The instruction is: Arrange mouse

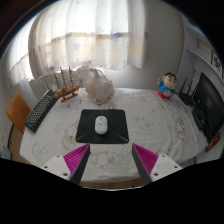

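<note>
A white mouse lies on a black mouse mat in the middle of a table covered with a pale patterned cloth. My gripper is open and empty, its two fingers with pink pads spread wide above the table's near part. The mouse and mat lie beyond the fingers, a little left of the midline between them.
A black keyboard lies at the left of the table. A model ship and a pale bundle stand at the back. A toy figure stands at the back right, a dark monitor at the right. Curtains hang behind.
</note>
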The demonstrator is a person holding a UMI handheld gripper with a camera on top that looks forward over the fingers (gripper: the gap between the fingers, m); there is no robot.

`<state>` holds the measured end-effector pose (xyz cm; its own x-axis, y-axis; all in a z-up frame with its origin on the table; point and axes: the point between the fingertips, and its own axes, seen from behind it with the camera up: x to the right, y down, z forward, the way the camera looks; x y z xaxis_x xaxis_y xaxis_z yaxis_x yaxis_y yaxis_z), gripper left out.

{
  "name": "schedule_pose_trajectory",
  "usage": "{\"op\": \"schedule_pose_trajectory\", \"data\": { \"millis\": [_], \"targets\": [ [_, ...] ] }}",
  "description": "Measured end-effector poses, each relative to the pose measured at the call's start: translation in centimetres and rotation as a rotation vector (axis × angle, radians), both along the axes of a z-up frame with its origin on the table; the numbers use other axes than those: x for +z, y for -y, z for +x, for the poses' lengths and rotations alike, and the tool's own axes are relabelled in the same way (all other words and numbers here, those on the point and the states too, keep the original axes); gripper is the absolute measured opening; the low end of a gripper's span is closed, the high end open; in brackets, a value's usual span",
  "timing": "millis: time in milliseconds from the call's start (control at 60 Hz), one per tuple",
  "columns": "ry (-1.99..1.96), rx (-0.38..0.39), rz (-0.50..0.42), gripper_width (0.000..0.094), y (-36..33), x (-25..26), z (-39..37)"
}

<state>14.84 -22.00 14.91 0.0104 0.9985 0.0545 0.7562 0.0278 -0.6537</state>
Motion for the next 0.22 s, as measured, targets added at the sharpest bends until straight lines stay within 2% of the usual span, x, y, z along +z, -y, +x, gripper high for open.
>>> {"op": "schedule_pose_trajectory", "data": {
  "millis": [117,217],
  "targets": [
    [-0.01,-0.007,0.035,0.0855,-1.0,0.1,-0.3],
    [0.001,0.001,0.015,0.0853,-0.5,-0.2,-0.2]
  ]
}}
